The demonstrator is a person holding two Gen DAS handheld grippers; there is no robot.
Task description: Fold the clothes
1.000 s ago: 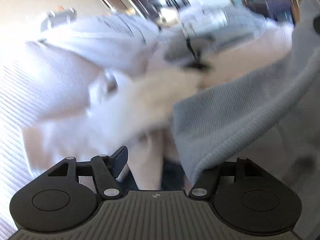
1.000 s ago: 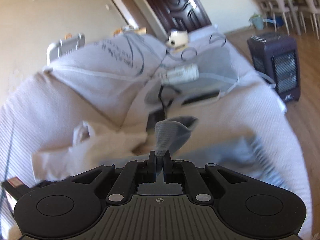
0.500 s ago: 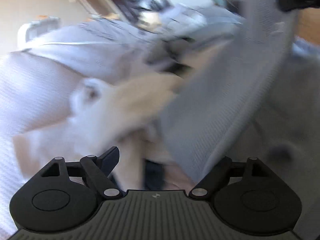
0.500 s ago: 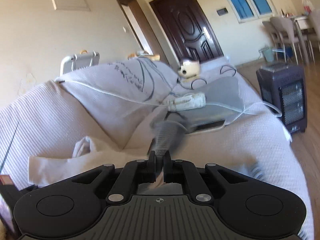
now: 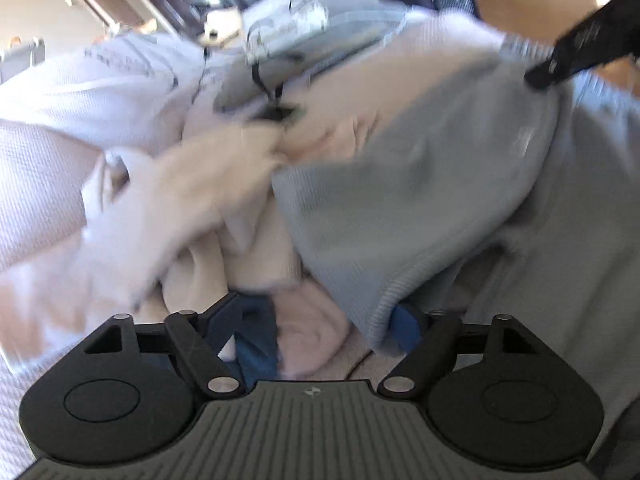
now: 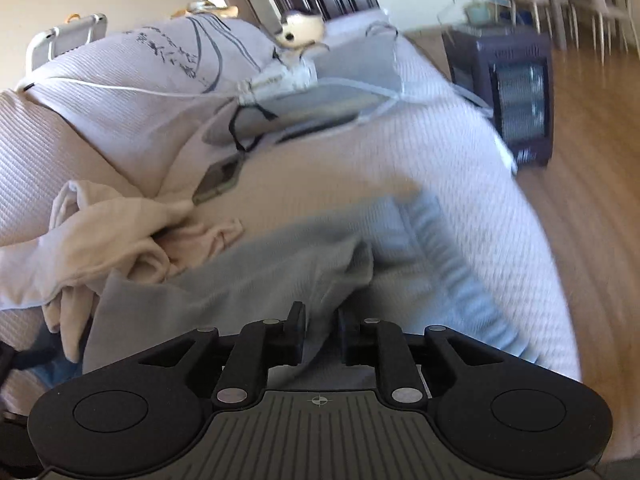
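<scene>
A grey-blue knit garment (image 6: 240,280) lies spread on the sofa, its ribbed hem (image 5: 384,312) draped over my left gripper's right finger. My left gripper (image 5: 320,312) is wide open and its jaws are closing, the pads pressing on nothing. My right gripper (image 6: 320,328) sits low over the garment with its jaws opening. A slack fold stands in the gap between its fingers. In the left wrist view the right gripper (image 5: 548,72) reaches in from the upper right onto the grey garment (image 5: 400,200). A crumpled cream garment (image 5: 192,200) (image 6: 120,224) lies to its left.
A ribbed pale sofa cover (image 6: 400,160) carries a printed cushion (image 6: 160,60), a phone (image 6: 218,178), cables and a small plush toy (image 6: 300,28). Blue cloth (image 5: 256,340) shows under the garments. A dark heater (image 6: 516,96) stands on the wooden floor (image 6: 592,200) to the right.
My right gripper came down with the grey garment from a raised hold onto the sofa, and its jaws parted. The left gripper's jaws widened and the view tilted.
</scene>
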